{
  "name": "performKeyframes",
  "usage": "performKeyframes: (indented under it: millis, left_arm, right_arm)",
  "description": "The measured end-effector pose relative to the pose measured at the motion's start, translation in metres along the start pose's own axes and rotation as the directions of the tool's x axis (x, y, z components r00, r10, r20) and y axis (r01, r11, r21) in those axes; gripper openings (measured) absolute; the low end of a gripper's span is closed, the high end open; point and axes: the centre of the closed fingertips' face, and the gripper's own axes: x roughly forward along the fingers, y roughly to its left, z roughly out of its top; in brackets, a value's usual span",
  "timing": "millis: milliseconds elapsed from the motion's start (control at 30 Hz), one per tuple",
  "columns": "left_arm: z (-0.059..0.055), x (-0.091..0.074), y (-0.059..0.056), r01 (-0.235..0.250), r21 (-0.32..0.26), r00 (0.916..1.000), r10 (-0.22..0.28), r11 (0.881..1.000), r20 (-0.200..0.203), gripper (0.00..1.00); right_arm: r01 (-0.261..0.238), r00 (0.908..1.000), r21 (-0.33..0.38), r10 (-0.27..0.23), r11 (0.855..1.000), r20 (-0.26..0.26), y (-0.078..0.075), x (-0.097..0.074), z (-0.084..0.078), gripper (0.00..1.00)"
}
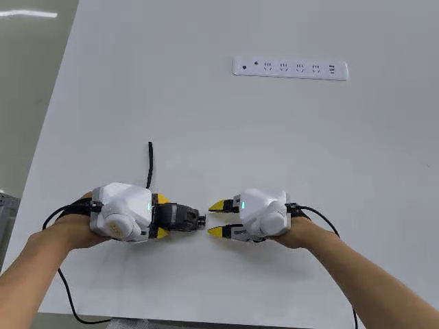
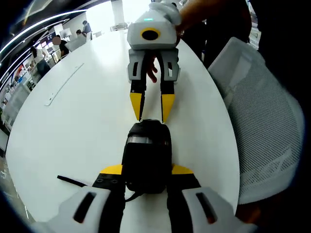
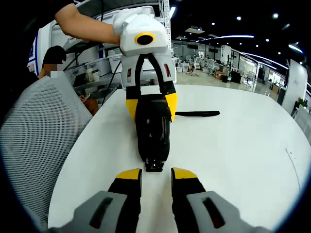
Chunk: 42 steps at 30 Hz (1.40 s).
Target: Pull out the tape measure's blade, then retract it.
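A black tape measure (image 1: 180,217) lies on the white table (image 1: 274,137), with my left gripper (image 1: 160,216) shut on its body. In the left gripper view the tape measure (image 2: 146,158) sits between the yellow-tipped jaws. Its blade end (image 3: 154,167) faces my right gripper (image 3: 156,174), which is open just in front of it. In the head view the right gripper (image 1: 217,218) stands a short gap from the case's nose, jaws apart. A black wrist strap (image 1: 149,164) trails from the case toward the far side.
A white power strip (image 1: 290,68) lies at the far right of the table. A grey mesh chair back (image 2: 262,126) stands beside the near table edge. Black cables (image 1: 68,295) hang from both grippers.
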Motion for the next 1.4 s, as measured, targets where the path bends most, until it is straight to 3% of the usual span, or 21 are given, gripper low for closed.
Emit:
performKeyframes:
  millis: [467,800,1233,1400]
  left_arm:
    - [0.0,-0.001,-0.001,0.006,-0.011,1.0,-0.006,1.0,0.006,0.29]
    - [0.003,-0.005,-0.003,0.002,-0.021,0.9999,-0.002,1.0,0.015,0.29]
    - [0.006,-0.006,-0.004,0.006,-0.023,0.9998,-0.006,1.0,0.019,0.29]
    - [0.005,-0.007,-0.003,0.005,-0.026,0.9998,-0.004,1.0,0.018,0.29]
  right_arm:
    - [-0.038,0.9992,-0.007,0.038,0.999,-0.014,0.007,0.018,-0.001,0.17]
    - [-0.031,0.9995,-0.034,0.031,0.999,-0.01,0.006,0.019,0.002,0.14]
    - [-0.028,0.9991,-0.015,0.028,0.999,-0.032,0.004,0.021,0.003,0.12]
    - [-0.03,0.999,-0.031,0.029,0.999,-0.035,0.006,0.018,0.011,0.11]
